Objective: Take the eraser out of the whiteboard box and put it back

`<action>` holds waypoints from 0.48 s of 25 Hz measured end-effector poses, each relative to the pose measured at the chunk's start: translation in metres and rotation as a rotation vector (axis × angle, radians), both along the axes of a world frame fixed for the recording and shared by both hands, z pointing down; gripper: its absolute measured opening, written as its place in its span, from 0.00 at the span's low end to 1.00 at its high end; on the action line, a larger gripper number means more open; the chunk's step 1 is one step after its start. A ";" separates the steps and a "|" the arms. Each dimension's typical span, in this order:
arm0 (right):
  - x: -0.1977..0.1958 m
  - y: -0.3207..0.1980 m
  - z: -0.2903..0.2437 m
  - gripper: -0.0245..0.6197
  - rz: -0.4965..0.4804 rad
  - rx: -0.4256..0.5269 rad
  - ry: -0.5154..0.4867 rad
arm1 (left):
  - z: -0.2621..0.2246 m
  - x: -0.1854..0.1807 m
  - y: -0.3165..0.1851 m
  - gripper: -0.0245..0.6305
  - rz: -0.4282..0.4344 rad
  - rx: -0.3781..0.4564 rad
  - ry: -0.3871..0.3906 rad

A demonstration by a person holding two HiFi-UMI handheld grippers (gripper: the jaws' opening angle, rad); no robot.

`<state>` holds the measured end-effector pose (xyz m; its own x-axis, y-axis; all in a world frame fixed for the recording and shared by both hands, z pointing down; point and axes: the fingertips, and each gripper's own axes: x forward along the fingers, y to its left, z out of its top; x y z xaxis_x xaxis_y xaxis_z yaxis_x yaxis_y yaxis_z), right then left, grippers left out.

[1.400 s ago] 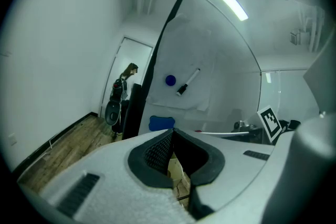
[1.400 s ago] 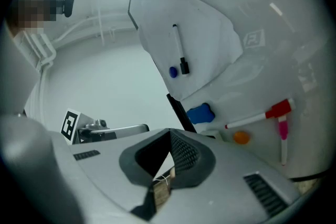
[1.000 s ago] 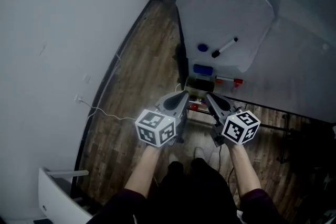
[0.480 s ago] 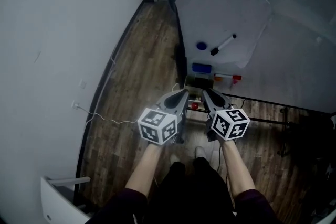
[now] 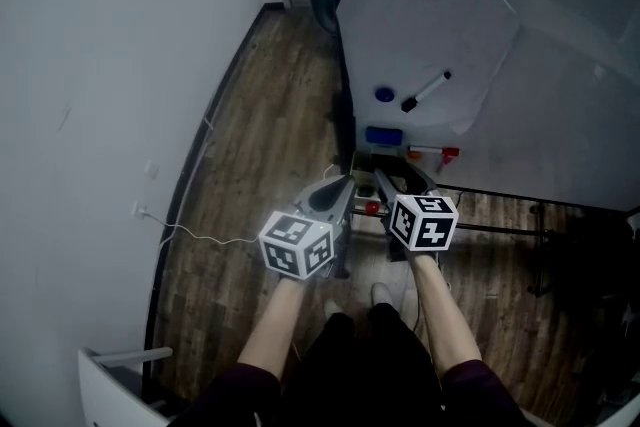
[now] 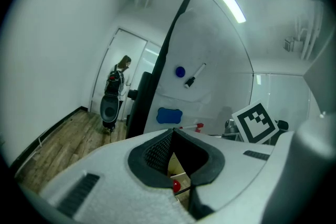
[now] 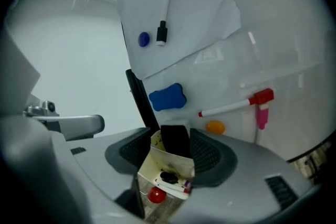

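Note:
A pale open box (image 7: pixel 167 165) hangs at the foot of the whiteboard (image 5: pixel 430 25). A black eraser (image 7: pixel 175 140) with a pale top stands upright inside it, over small dark bits on the box floor. My right gripper (image 7: pixel 170 134) has its jaws on either side of the box and eraser, and they are opening. In the head view my right gripper (image 5: pixel 395 175) reaches over the box (image 5: pixel 368 160), where the eraser is hidden. My left gripper (image 5: pixel 347 181) hangs just left of the box, tips together and empty. The left gripper view shows those tips (image 6: pixel 172 132) touching.
On the whiteboard sit a black marker (image 5: pixel 427 90), a round blue magnet (image 5: pixel 385 94), a blue bone-shaped pad (image 5: pixel 385 135) and a red-capped marker (image 5: pixel 435 153). A red ball (image 7: pixel 156 195) shows below the box. A white wall and a cable (image 5: pixel 200 230) run along the left. A person (image 6: pixel 116 89) stands far off.
My right gripper has moved left and forward onto the box and dipped, and its jaws have gone from shut to spread. The left gripper has stayed put.

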<state>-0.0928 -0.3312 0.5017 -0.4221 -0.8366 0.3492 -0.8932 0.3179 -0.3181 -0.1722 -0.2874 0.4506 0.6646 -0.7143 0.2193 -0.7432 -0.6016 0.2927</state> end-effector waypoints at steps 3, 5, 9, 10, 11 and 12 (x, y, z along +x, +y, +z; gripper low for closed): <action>-0.003 -0.004 0.005 0.40 0.017 -0.031 0.028 | -0.002 -0.007 -0.002 0.05 0.000 0.001 0.004; -0.006 -0.008 0.008 0.42 0.023 -0.046 0.045 | -0.003 -0.011 -0.004 0.05 0.002 0.001 0.007; -0.010 -0.016 0.013 0.44 0.030 -0.080 0.082 | -0.005 -0.017 -0.010 0.04 0.006 0.001 0.013; -0.010 -0.017 0.015 0.44 0.034 -0.089 0.092 | -0.005 -0.018 -0.011 0.04 0.008 0.001 0.014; -0.010 -0.019 0.017 0.44 0.038 -0.097 0.101 | -0.006 -0.019 -0.012 0.05 0.009 0.001 0.015; -0.010 -0.021 0.018 0.45 0.042 -0.103 0.107 | -0.006 -0.019 -0.014 0.04 0.010 0.001 0.017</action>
